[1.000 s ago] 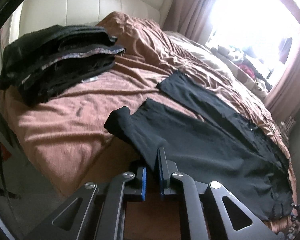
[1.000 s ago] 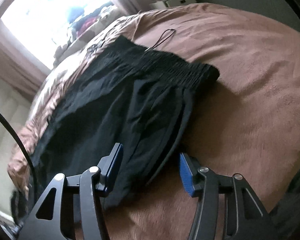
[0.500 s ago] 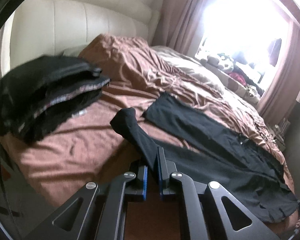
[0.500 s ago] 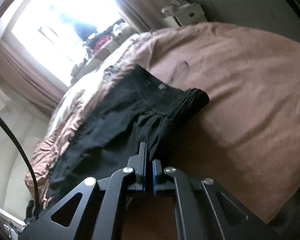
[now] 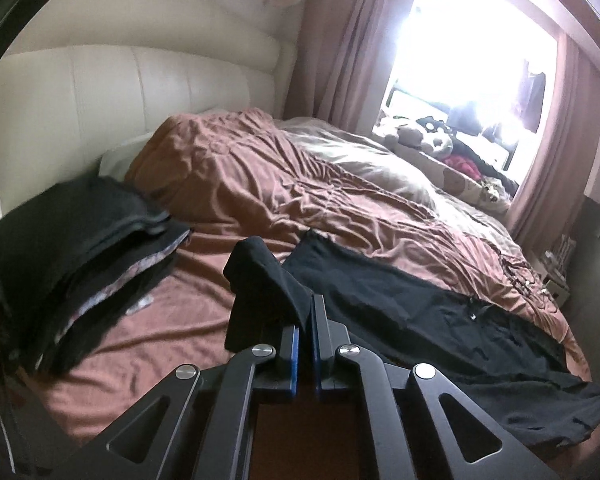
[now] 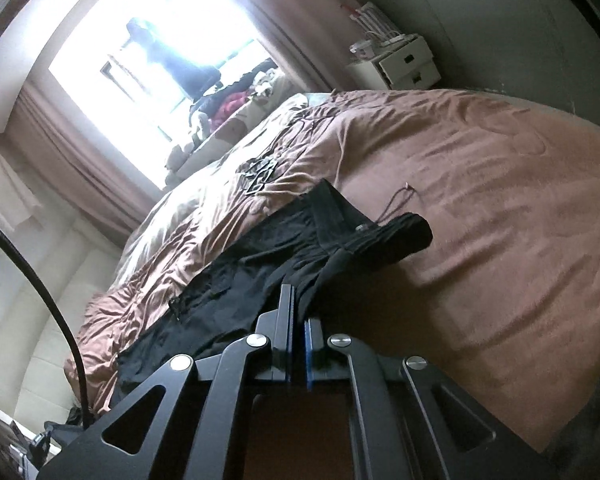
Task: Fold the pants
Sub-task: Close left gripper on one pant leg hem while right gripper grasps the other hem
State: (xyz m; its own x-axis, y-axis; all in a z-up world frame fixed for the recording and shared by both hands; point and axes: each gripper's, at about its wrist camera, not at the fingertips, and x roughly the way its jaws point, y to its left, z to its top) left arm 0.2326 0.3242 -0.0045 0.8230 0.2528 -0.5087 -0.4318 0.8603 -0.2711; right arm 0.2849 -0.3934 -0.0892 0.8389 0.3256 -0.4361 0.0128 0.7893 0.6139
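The big bed with the brown blanket (image 5: 228, 184) holds the long black cloth pants (image 5: 420, 320), lying sideways between both grippers. The left gripper (image 5: 305, 320) pinches a leg end; the right gripper (image 6: 298, 312) pinches the waistband. A pile of folded dark clothes (image 5: 72, 256) sits nearby, left.

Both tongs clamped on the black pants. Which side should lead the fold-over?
Probably left. The left tongs hold a lifted leg end of the pants, free to carry over the other leg. The right tongs pinch near the bunched waistband, better as anchor.
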